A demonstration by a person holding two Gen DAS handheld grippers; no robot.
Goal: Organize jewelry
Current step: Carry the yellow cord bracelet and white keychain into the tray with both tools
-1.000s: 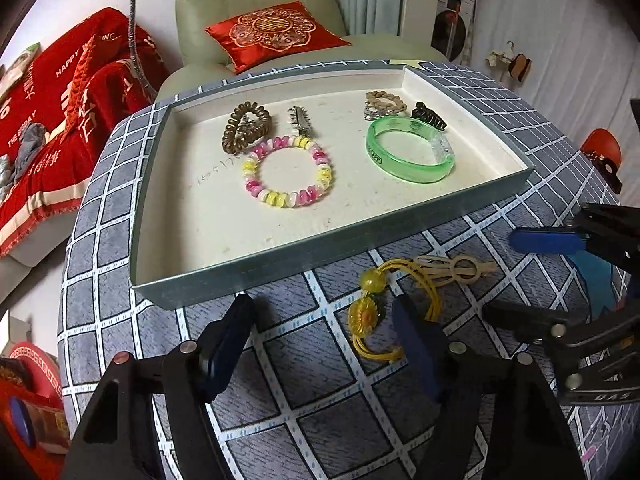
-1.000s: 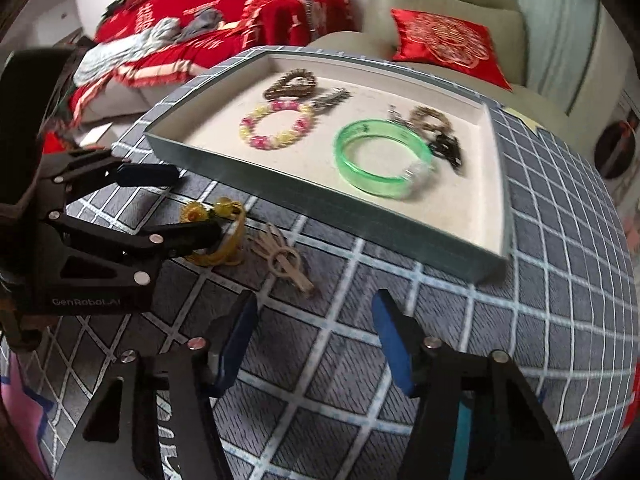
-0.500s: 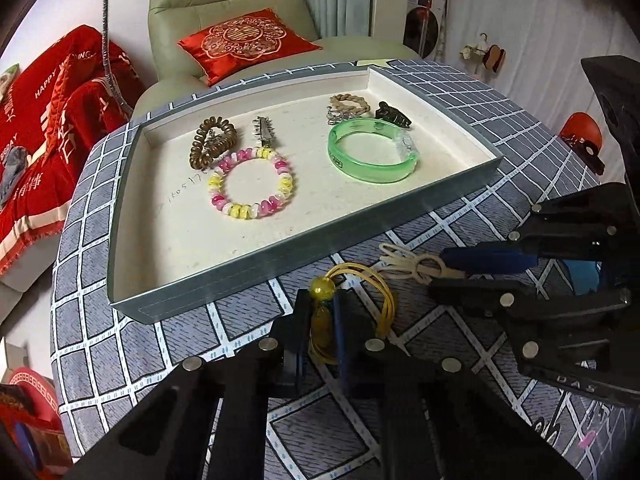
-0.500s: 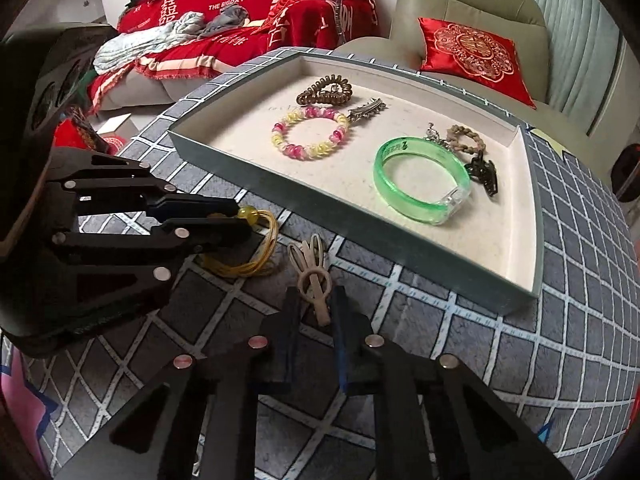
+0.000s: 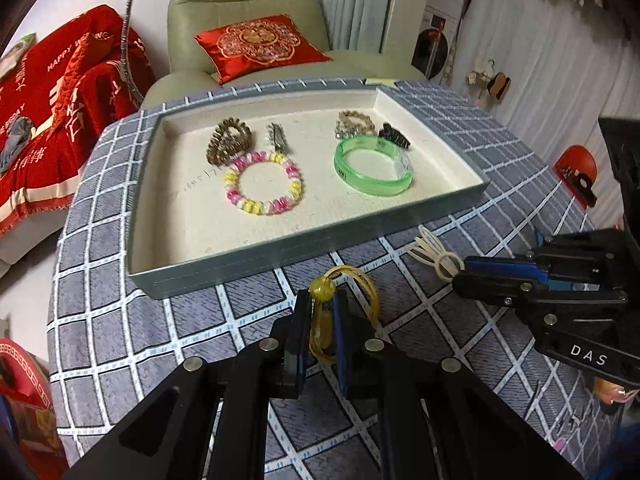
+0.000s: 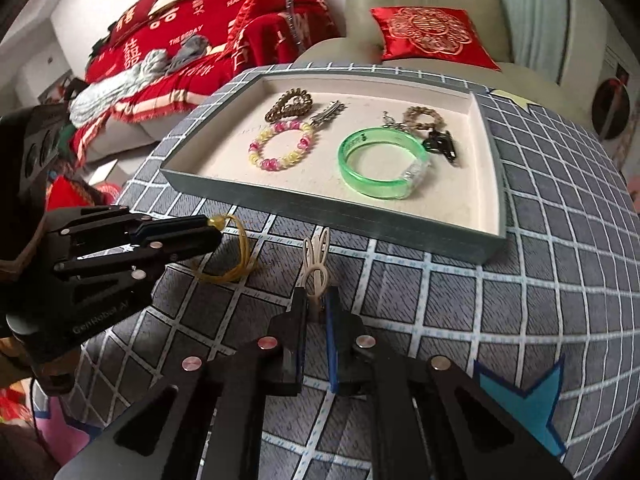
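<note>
A grey tray (image 5: 304,255) with a cream floor holds a pink-and-yellow bead bracelet (image 5: 262,182), a green bangle (image 5: 372,170), a brown coil tie (image 5: 228,142), a metal clip (image 5: 277,138), a beaded bracelet (image 5: 354,122) and a black clip (image 5: 394,134). My left gripper (image 5: 322,310) is shut on a yellow elastic tie with a bead (image 5: 322,290), in front of the tray. My right gripper (image 6: 316,304) is shut on a cream knotted hair tie (image 6: 316,264), which also shows in the left wrist view (image 5: 434,254).
The table has a grey checked cloth (image 5: 192,336). A green armchair with a red cushion (image 5: 260,44) stands behind it. A sofa with a red blanket (image 5: 48,92) is at the left. The tray's front wall stands just beyond both grippers.
Both grippers went from open to shut, the left on the yellow tie and the right on the cream tie. Both have risen slightly since.
</note>
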